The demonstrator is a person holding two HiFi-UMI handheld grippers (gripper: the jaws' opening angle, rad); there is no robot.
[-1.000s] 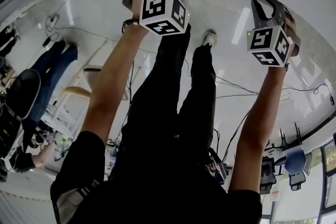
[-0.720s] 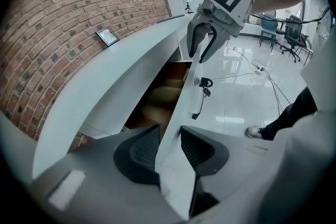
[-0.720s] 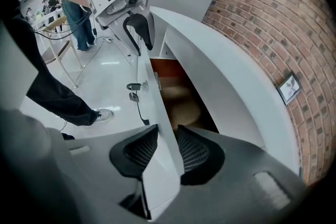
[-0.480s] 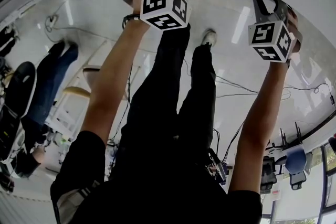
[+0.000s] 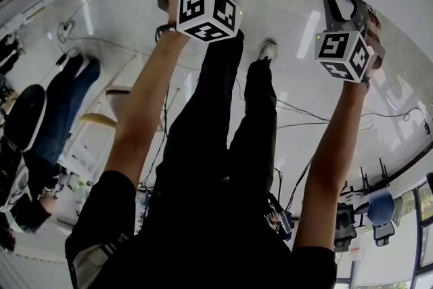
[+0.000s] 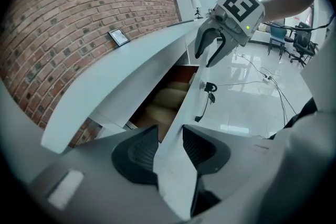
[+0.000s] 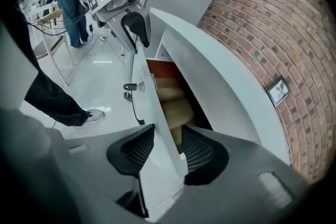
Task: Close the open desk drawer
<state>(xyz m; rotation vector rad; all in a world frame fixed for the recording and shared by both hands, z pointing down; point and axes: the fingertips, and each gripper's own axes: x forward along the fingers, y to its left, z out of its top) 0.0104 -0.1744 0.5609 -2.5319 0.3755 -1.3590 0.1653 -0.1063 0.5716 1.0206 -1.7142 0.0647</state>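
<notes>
**Finger state.** The left gripper (image 6: 169, 135) has its fingers (image 6: 137, 152) astride the top edge of the drawer front (image 6: 226, 113), one inside the drawer (image 6: 173, 81) and one outside. Its jaws have just been opening. The panel stands between them, but the pads do not appear to clamp it. The right gripper (image 7: 167, 136) sits the same way further along that edge, with its fingers (image 7: 203, 153) spread wide. Its jaws have also just been opening, and the panel lies between them without a firm hold.

**Drawer position.** The drawer is pulled well out from under the white surface (image 6: 121, 78). Its tan contents (image 6: 163, 105) are exposed, and the black handle (image 6: 206, 96) is on the outer face.

**Likely faults.**

1. **Trapped finger.** Each gripper has one finger inside the drawer opening. If the drawer is pushed home with that finger in place, it would probably be pinched between the drawer front and the edge of the surface, and the drawer would stop short of closing.
2. **Slip.** With the hold this loose, a push angled downward could slide the fingers off the narrow top edge.
3. **Racking.** The two grippers are well apart on the panel. An uneven push would likely skew the drawer on its runners and make it bind.
4. **Fouling.** The views do not show how high the tan contents sit. If they stand above the drawer sides, they could catch under the surface.
</notes>
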